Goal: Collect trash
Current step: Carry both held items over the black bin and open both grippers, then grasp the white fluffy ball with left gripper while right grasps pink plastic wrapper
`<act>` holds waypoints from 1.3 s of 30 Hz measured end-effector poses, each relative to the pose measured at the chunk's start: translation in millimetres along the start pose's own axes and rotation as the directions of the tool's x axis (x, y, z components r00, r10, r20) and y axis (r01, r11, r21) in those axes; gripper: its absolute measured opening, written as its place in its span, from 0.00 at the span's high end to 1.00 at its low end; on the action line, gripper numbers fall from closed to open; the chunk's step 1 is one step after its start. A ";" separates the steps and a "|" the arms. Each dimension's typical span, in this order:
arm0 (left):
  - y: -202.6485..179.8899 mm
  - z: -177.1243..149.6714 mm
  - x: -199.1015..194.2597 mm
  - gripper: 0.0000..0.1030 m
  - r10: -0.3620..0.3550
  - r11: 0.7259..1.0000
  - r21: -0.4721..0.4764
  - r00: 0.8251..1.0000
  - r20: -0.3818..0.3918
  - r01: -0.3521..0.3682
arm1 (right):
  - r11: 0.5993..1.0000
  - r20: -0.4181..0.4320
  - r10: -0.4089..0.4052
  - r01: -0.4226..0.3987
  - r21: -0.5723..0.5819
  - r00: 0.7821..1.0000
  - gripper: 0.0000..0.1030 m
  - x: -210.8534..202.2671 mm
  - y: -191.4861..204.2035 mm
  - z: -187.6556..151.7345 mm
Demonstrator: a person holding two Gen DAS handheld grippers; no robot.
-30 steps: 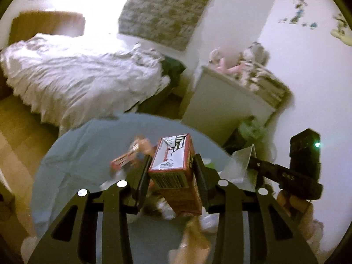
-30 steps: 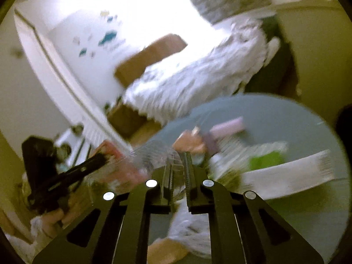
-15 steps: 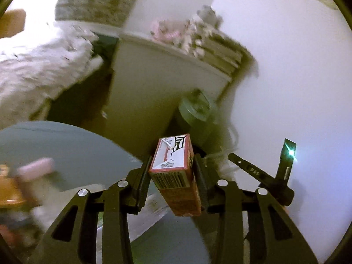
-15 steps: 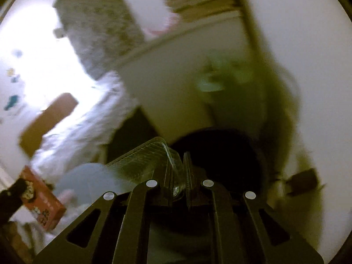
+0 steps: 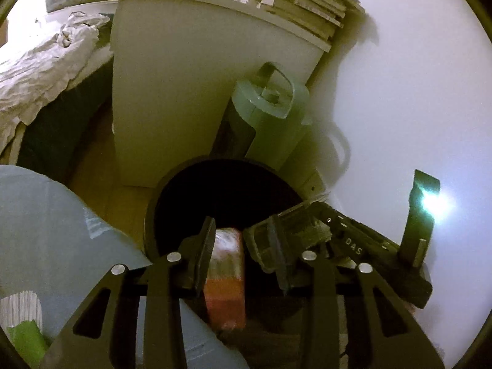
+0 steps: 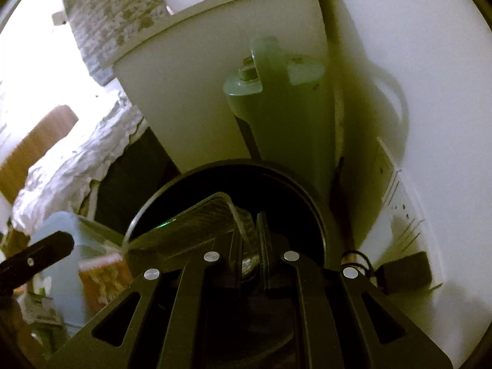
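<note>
Left wrist view looks down at a round black bin [image 5: 221, 190] on the floor. The left hand-held gripper [image 5: 243, 255] has its jaws spread wide. A red and white carton [image 5: 226, 283] shows blurry between them, and it is hard to tell whether the jaws touch it. The carton is over the near side of the bin mouth. A blue worktop [image 5: 55, 233] sits to the left. A tall green can [image 5: 270, 117] stands behind the bin, next to a white cabinet [image 5: 172, 92].

Right wrist view shows the right hand-held gripper [image 6: 249, 243] pinching a clear plastic tray [image 6: 196, 218]. The tray hangs over the same bin [image 6: 310, 203]. The green can [image 6: 283, 123] and the bed [image 6: 70, 166] are behind.
</note>
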State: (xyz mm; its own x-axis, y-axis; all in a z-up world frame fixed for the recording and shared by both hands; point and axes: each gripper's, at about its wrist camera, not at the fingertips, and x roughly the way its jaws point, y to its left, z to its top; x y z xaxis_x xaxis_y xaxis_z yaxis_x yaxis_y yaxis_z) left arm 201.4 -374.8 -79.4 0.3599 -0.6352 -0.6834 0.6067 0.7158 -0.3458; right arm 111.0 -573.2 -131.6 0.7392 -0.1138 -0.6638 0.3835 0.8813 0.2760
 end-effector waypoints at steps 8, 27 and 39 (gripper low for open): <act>-8.2 -1.8 -23.1 0.25 0.022 0.999 0.034 1.000 0.021 -0.023 | 1.000 0.073 0.013 -0.014 0.011 0.997 0.41 -16.6 2.4 -3.6; 89.1 -107.1 -249.3 0.13 0.303 0.951 -0.111 0.936 0.177 -0.287 | 0.898 0.050 0.385 -0.361 -0.251 0.922 0.21 -108.9 137.0 -48.7; 218.1 -176.6 -293.2 0.15 0.499 0.843 -0.258 0.865 0.051 -0.471 | 0.641 -0.376 0.526 -0.646 -0.415 0.763 0.21 -113.2 373.6 -77.3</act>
State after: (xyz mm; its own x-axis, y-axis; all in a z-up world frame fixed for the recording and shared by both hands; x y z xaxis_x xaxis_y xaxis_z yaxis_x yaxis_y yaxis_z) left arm 103.0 18.8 -68.0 0.6504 -0.2071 -0.7308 0.1592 0.9779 -0.1355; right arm 127.9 -195.6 -7.0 0.5578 0.5491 -0.6224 -0.4615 0.8284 0.3173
